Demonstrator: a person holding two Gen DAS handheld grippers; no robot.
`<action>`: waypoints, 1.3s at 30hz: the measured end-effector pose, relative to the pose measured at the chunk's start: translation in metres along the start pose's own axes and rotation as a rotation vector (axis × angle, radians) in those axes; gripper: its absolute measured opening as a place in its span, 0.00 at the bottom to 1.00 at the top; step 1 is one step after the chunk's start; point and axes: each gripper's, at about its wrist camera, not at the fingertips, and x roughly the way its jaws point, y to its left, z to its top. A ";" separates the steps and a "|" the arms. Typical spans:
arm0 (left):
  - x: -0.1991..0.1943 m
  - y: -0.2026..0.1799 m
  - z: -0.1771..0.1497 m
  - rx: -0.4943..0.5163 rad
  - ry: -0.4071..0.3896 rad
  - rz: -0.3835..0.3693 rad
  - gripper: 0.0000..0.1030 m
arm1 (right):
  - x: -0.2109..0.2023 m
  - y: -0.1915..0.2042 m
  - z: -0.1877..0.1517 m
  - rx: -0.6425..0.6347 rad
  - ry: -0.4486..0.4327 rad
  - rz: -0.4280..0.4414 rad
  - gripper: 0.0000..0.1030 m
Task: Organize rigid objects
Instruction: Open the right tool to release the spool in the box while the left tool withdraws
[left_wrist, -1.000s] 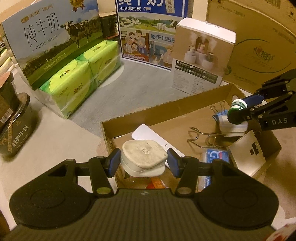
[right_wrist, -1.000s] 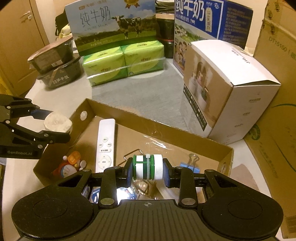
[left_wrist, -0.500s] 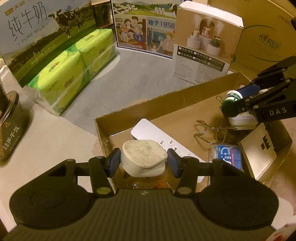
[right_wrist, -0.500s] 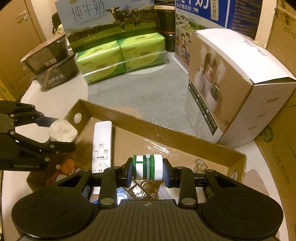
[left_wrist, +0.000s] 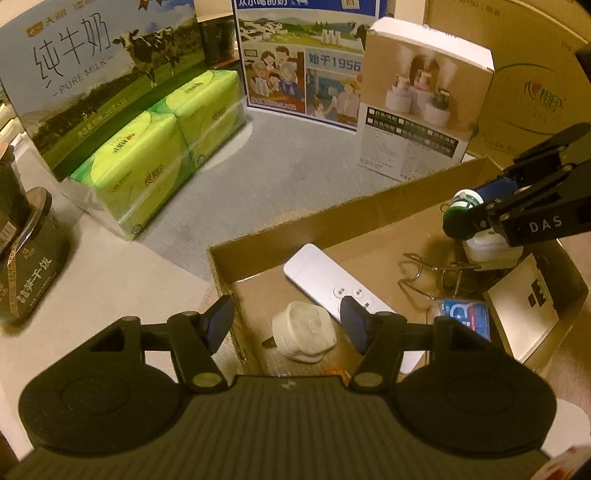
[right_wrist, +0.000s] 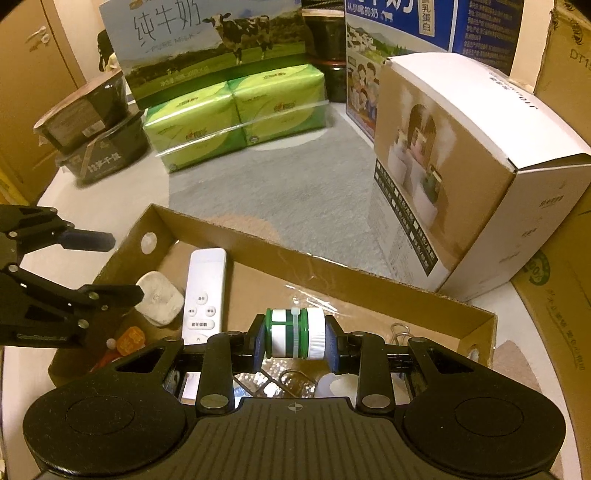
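A shallow cardboard tray (left_wrist: 303, 229) (right_wrist: 332, 269) holds small objects. My left gripper (left_wrist: 286, 325) is open above the tray's near left corner. A white plug adapter (left_wrist: 304, 330) (right_wrist: 159, 297) lies in the tray just below its fingers, beside a white remote (left_wrist: 332, 286) (right_wrist: 205, 291). My right gripper (right_wrist: 295, 339) is shut on a green and white bottle (right_wrist: 295, 332) and holds it above the tray's right half; it also shows in the left wrist view (left_wrist: 476, 208).
The tray also holds wire binder clips (left_wrist: 432, 273), a blue packet (left_wrist: 463, 314), a tan card box (left_wrist: 528, 306) and orange items (right_wrist: 129, 341). Around it stand green tissue packs (left_wrist: 155, 147), milk cartons (left_wrist: 92, 66), a white and tan box (right_wrist: 461, 166), dark tubs (right_wrist: 92, 133) and brown cartons (left_wrist: 524, 81).
My left gripper has opened and the white plug adapter has dropped into the tray beside the remote. My right gripper still holds the bottle above the tray.
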 end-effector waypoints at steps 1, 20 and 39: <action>-0.001 0.000 0.000 -0.002 -0.002 -0.002 0.59 | 0.000 0.000 0.000 0.001 0.000 0.000 0.31; 0.006 0.003 -0.003 -0.018 0.004 -0.016 0.58 | 0.009 -0.007 -0.001 0.041 -0.008 -0.023 0.31; -0.002 0.006 -0.005 -0.027 -0.021 -0.002 0.67 | 0.002 -0.010 -0.003 0.070 -0.020 -0.024 0.60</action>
